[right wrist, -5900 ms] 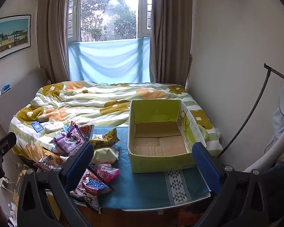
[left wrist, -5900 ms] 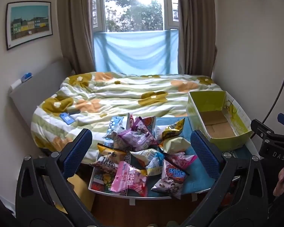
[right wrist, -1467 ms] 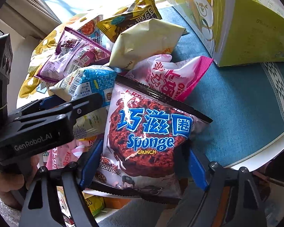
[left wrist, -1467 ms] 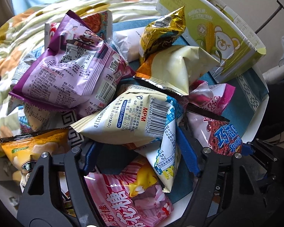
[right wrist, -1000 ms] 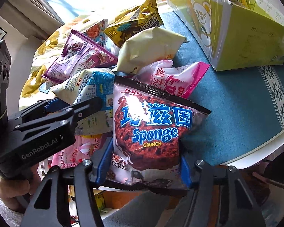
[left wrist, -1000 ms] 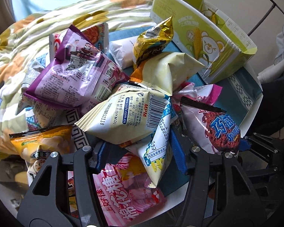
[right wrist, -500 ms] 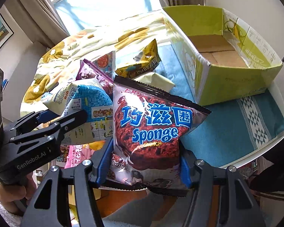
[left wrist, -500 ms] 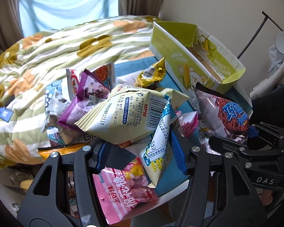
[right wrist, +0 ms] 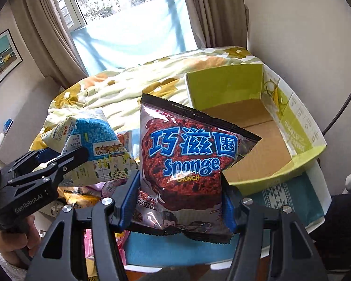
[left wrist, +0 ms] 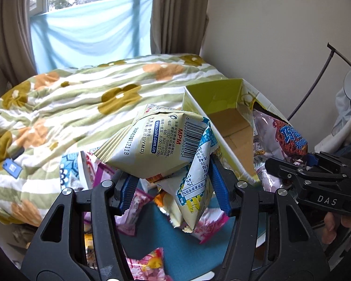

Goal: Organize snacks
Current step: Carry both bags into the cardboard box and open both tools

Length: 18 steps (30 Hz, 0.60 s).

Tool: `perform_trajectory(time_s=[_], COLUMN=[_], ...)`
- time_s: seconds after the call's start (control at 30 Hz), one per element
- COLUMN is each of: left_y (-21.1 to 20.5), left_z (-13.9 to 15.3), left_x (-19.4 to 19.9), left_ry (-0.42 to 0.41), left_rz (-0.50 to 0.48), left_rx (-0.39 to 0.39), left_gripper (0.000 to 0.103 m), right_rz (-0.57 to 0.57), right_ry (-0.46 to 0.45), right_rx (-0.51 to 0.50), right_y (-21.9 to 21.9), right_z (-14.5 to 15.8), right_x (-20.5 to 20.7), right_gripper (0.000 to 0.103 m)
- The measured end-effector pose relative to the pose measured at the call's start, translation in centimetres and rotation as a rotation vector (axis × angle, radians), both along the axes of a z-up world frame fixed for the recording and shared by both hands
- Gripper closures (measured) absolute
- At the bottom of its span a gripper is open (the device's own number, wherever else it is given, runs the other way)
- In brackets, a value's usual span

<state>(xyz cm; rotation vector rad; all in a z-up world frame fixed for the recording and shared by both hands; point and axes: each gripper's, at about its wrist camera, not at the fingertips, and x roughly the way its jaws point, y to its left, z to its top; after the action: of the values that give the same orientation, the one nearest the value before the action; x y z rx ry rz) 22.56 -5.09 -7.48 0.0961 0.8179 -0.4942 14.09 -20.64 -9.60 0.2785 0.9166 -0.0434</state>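
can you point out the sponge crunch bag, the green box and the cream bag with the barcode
sponge crunch bag [right wrist: 187, 161], right wrist view, on its printed front
green box [right wrist: 224, 86], right wrist view, on its far inner wall
cream bag with the barcode [left wrist: 156, 145], left wrist view, on its printed back

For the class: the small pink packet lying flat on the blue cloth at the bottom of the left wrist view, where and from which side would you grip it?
Probably by the crimped seam at the top end of the pink packet, coming from above. It lies flat on the blue cloth, so only that thin edge fits between two fingers. Both grippers are full now: the left gripper holds the cream packet.
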Motion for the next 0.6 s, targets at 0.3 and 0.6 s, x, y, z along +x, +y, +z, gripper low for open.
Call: perform_trajectory(time_s=[0.3, 0.6], left_y=[-9.8, -18.4], left_z=[0.8, -2.6], left_x=[5.0, 10.5], left_ry=[-0.005, 0.077], left_rz=[0.072, 0.118], left_rx=[-0.023, 0.023], left_gripper=[0.049, 0.049], right_rz=[0.069, 0.142], right_ry=[-0.03, -0.074], right_rx=[-0.038, -0.057], right_y=[-8.1, -15.7], right_z=[2.0, 3.0], right_x=[5.2, 10.7], right_gripper=[0.046, 0.046])
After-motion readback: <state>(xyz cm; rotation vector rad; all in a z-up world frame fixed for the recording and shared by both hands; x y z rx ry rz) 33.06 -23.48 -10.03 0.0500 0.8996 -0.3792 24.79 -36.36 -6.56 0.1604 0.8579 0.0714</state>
